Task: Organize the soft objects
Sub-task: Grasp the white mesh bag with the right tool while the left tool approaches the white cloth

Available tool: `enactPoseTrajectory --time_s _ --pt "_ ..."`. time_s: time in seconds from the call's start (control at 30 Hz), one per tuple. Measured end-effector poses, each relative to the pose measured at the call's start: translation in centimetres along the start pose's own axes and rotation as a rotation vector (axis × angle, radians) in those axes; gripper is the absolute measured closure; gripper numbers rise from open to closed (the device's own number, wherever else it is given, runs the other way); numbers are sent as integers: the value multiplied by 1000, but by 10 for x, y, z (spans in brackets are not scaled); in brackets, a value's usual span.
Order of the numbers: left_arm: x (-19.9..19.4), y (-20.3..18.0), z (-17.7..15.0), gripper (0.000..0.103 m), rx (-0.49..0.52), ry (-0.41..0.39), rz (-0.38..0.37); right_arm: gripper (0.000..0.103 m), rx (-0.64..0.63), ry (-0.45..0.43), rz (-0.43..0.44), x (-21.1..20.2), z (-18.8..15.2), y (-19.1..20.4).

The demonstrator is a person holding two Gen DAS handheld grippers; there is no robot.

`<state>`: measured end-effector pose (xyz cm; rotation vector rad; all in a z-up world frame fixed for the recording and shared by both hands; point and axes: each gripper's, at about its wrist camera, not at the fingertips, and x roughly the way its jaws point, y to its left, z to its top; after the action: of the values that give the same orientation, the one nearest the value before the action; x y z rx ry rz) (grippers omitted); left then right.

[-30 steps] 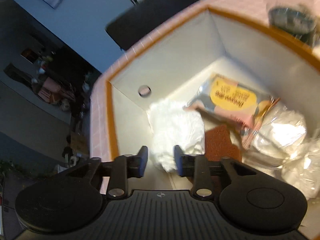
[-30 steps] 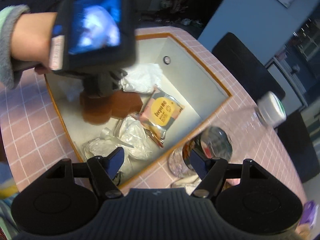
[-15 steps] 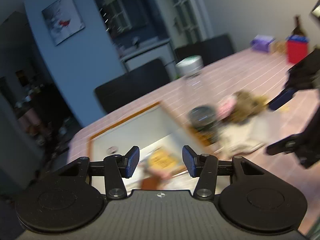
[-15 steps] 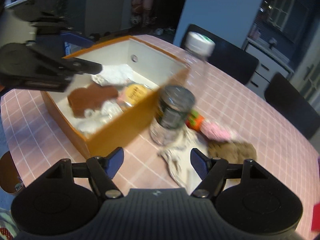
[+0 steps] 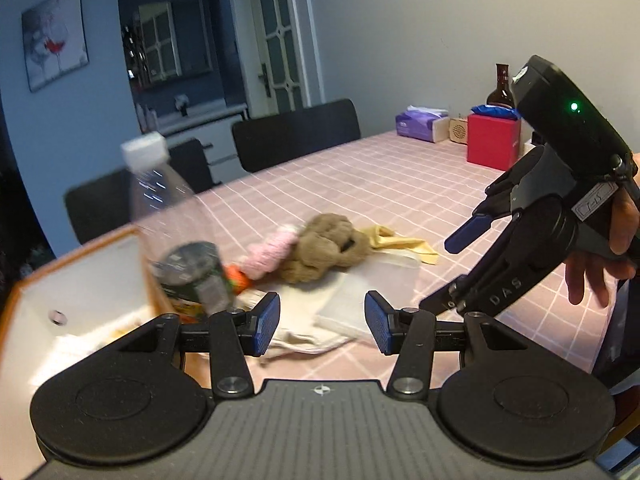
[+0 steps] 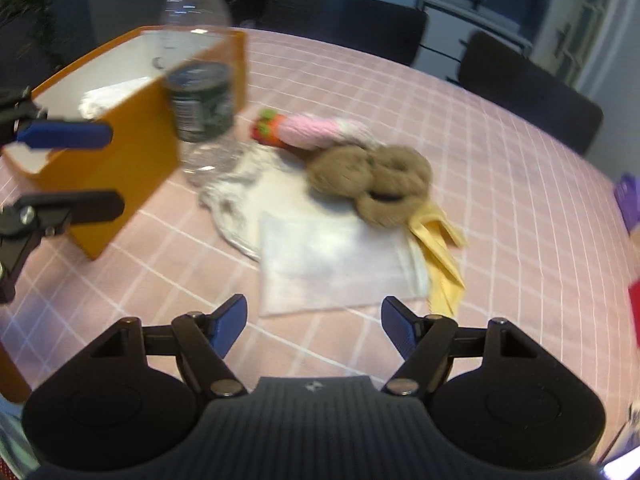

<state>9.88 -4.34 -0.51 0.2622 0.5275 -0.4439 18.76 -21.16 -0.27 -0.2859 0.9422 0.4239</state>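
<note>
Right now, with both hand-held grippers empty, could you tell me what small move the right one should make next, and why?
Probably lower the right hand-held gripper onto the white pouch. Its jaws are open and empty, the pouch lies flat just ahead of them, nearest of the soft things outside the box, and nothing covers its near edge.

Past my pink checked tablecloth [image 5: 400,176] I see black chairs [image 5: 296,136], a blue wall [image 5: 60,128] with a wine-glass picture [image 5: 54,36], a glazed white door [image 5: 276,32] and a pale grey wall [image 5: 440,20].
</note>
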Motion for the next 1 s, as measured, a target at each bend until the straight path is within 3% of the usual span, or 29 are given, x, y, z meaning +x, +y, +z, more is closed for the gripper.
enactPoseTrajectory --time_s 0.1,0.23,0.37,0.53,0.67,0.8,0.9,1.0 --pt "17 -7 -4 44 -17 15 -19 30 61 17 -3 11 -6 -17" --pt "40 -17 -11 29 -43 45 -56 30 121 46 -32 26 -11 -34" --pt "62 -23 -19 24 -43 68 -73 30 125 54 -73 33 -18 -44" --pt "85 -28 -27 24 -11 92 -79 30 117 19 -51 38 -21 -47" --pt "99 -28 -32 23 -22 117 -81 38 99 11 -39 44 -21 -45" --pt "107 -31 -31 23 -16 110 -45 38 106 33 -37 53 -23 -46" --pt "112 -37 -29 16 44 105 -23 38 112 45 -38 58 -25 -48" --pt "121 -44 -29 26 92 137 -15 38 114 57 -44 61 -27 -49"
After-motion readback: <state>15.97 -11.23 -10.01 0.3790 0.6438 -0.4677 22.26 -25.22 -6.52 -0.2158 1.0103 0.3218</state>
